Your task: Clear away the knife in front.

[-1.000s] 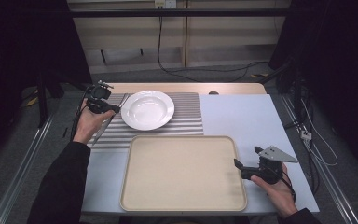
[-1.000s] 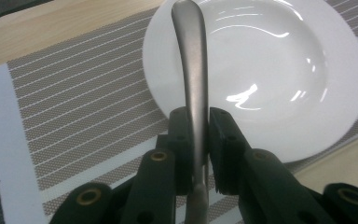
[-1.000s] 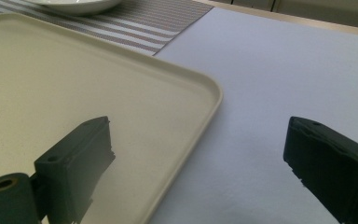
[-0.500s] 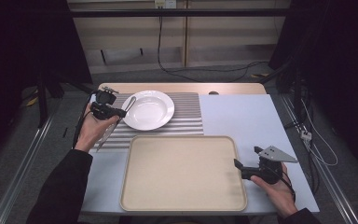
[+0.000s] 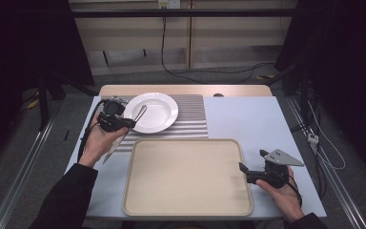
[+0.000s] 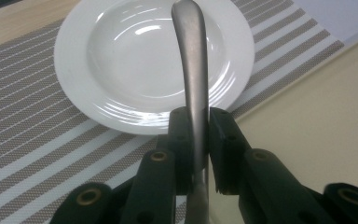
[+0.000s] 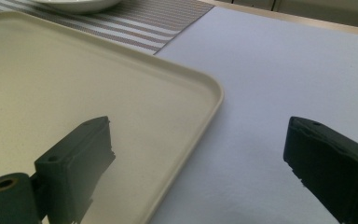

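Since 1 s ago my left gripper point(image 5: 124, 123) has come in from the far-left table edge toward the white plate point(image 5: 151, 112) and now sits just beside its left rim, w/ the utensil carried along; right gripper point(image 5: 248, 172) hasn't shifted. Left jaws are clamped on a grey metal utensil point(image 6: 192, 74), prob. a knife judging by the long blade-like end point(image 5: 115, 145) trailing back past my left hand point(image 5: 97, 140) in the high view, but can't confirm. Its rounded handle end points up over the plate's left rim. In the left gripper view the handle runs straight up between the jaw pads point(image 6: 179, 140), crossing in front of the plate bowl. Plate sits on the striped placemat point(image 5: 190, 119), which lies behind the plate's near side and spreads to its right. Beige tray point(image 5: 186, 210) lies nearer me than the plate, touching or overlapping the mat's front edge. Right gripper rests beside the tray's right rim, held by my right hand point(image 5: 281, 195), jaws wide apart w/ nothing between; in the right gripper view one jaw hangs over the tray corner point(image 7: 205, 93), the other over the pale blue table point(image 7: 284, 70).
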